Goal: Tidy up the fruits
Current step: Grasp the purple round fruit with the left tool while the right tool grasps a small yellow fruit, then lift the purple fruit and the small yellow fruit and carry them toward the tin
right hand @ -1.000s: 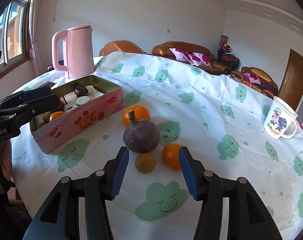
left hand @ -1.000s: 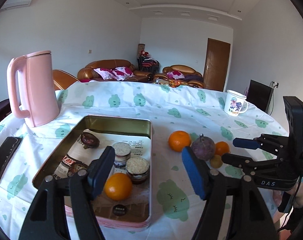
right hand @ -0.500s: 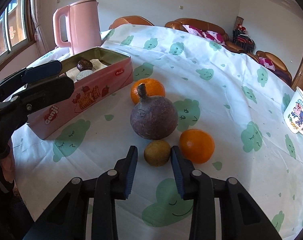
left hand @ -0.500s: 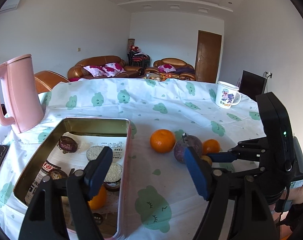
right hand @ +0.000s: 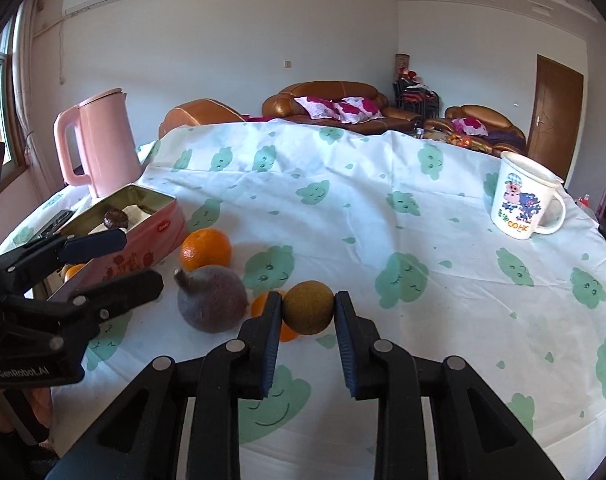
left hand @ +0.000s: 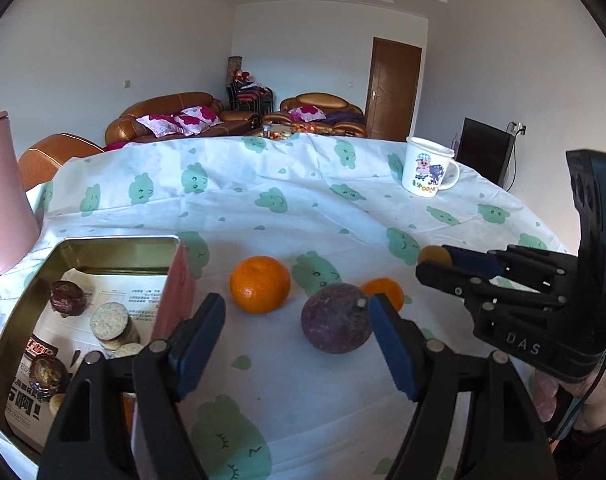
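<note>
Right gripper clamps a small brown fruit, seemingly lifted. Left gripper gapes wide, at its nine o'clock.

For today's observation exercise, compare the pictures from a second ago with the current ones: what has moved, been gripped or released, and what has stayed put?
The right gripper closed in on the small brown-green fruit, clamped it and lifted it. The left gripper swung from over the tin toward the purple fruit, still open. Both oranges, purple fruit, tin, kettle and mug stayed put.
</note>
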Demonstrator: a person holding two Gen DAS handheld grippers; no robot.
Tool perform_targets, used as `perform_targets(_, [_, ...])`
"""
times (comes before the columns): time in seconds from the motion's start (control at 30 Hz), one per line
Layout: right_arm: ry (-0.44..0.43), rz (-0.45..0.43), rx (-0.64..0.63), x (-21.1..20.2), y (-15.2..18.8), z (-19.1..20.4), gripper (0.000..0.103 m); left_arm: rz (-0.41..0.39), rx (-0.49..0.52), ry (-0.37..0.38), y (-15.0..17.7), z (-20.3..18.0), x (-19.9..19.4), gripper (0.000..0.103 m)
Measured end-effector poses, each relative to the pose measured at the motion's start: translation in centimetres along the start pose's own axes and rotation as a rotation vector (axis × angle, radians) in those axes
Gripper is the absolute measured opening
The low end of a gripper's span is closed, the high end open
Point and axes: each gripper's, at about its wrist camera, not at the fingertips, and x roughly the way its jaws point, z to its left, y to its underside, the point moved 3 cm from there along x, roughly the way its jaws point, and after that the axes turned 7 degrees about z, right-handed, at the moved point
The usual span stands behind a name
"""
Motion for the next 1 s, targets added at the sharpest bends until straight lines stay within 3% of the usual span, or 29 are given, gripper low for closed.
perform_targets(0.13, [0.047, -0.01, 0.01, 0.2, -0.1, -0.8, 0.028, 0.025, 0.022, 0.039, -0.4, -1.4, 0.9, 0.076])
perform_targets(0.47, [0.022, -0.009, 0.035, 0.2, -0.1, -1.5, 0.028, 0.156, 0.113, 0.106, -0.1, -4.4, 3.5, 0.077])
perform_targets(0.6, [0.026, -0.012, 0.032, 0.2, -0.1, -1.3, 0.028, 0.172, 0.109, 0.145, 0.1, -4.7, 3.7, 0.068])
perform_targets(0.83, [0.011, -0.009, 0.049, 0.3, 0.0, -1.7, 0.028, 0.168, 0.086, 0.168, 0.1, -4.5, 3.5, 0.067])
perform_targets(0.87, [0.011, -0.01, 0.05, 0.3, 0.0, -1.7, 0.028, 0.163, 0.077, 0.154, 0.1, -4.3, 3.4, 0.051])
perform_targets(1.0, [0.007, -0.018, 0.051, 0.1, 0.0, -1.8, 0.028, 0.165, 0.064, 0.169, 0.1, -4.0, 3.4, 0.051])
